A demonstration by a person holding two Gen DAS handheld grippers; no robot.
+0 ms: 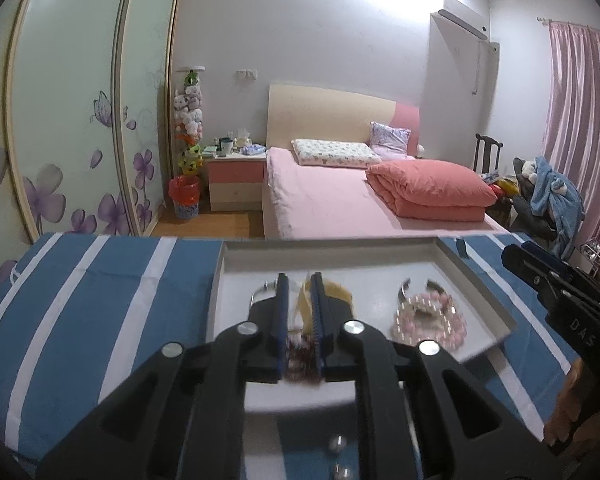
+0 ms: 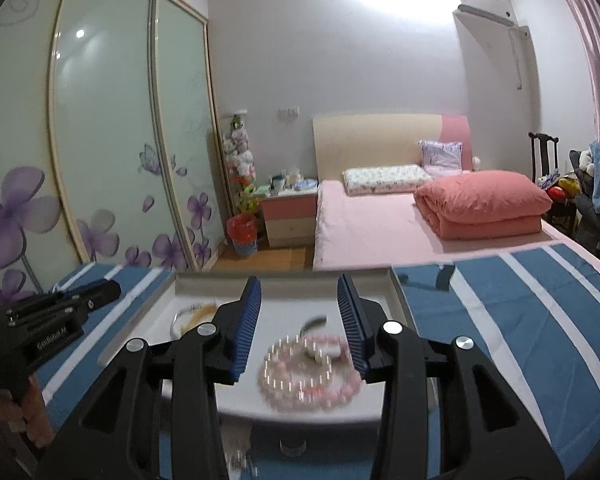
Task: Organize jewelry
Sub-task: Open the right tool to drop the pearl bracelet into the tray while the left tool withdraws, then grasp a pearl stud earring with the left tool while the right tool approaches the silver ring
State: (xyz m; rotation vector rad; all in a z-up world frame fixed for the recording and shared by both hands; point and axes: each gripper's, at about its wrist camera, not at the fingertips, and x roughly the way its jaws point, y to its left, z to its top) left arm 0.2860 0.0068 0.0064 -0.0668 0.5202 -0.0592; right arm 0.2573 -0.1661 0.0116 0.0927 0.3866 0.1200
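Jewelry, assorted, lying in a shallow white tray (image 1: 476, 292) on a surface covered by a blue cloth with white stripes (image 1: 100, 300).

Tray: rectangular, low-walled, white floor; sits mid-surface, its far edge toward the bed (image 1: 324, 200).

Left gripper (image 1: 300, 312): black body, blue ribbed pads, reaching over the near left part of the tray. Fingers narrow, nearly together, with a slim gap. A dark red beaded piece (image 1: 302, 364) sits between them near their base; whether the pads press on it cannot be told. Just beyond the tips lies a pale yellow item (image 1: 338, 292), blurred.

Right gripper (image 2: 300, 312): same build, over the near right part of the tray. Fingers moderately apart, holding nothing; the pink bead string lies on the tray floor below and between them.

Pink bead string (image 2: 312, 376): pink and pearly beads, coiled in a loose heap, right half of the tray.

Silver cuff bangle, right (image 1: 420, 286): open-ended, at the far side of the pink string, touching or overlapping it.

Silver ring-shaped piece, left (image 1: 260, 292): partly hidden behind the left finger, left half of the tray.
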